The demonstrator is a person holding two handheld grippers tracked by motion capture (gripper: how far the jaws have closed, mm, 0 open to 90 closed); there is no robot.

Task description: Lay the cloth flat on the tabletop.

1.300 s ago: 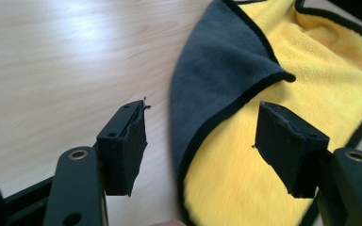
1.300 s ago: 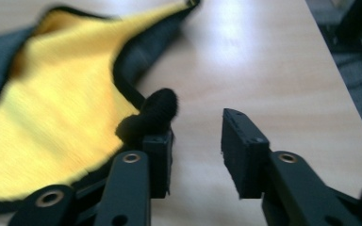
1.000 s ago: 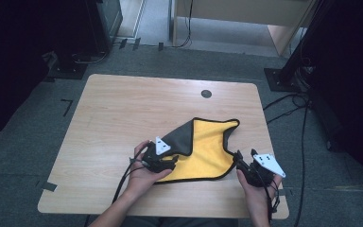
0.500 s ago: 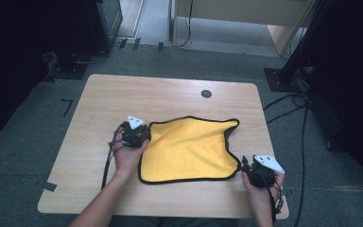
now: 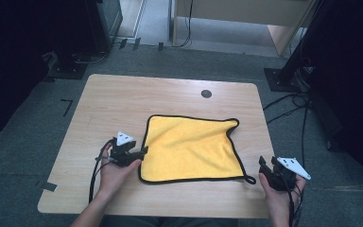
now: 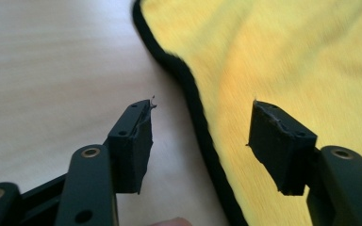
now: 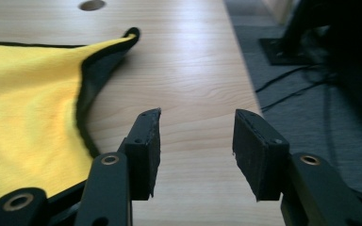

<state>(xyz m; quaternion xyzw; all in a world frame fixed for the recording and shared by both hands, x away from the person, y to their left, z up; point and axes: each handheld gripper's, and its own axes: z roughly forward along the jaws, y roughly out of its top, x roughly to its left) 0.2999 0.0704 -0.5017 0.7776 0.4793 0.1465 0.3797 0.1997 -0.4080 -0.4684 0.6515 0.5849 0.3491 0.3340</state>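
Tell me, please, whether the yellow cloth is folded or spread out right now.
Spread out. The yellow cloth lies flat in a single layer on the table, with its black border visible along all four sides.

A pale wooden table [image 5: 123, 104] stands on grey carpet [image 5: 19, 156]. Near its far edge, right of centre, sits a small dark round hole [image 5: 206, 93]. On the floor off the table's left side are a black corner mark [image 5: 67, 105] and, nearer, a dark scrap of tape [image 5: 48, 186]. A black stand foot [image 5: 68, 71] sits past the far left corner, another [image 5: 283, 78] past the far right, with loose cables [image 5: 288, 101] trailing beside it. Light wooden furniture [image 5: 246, 9] stands at the back.
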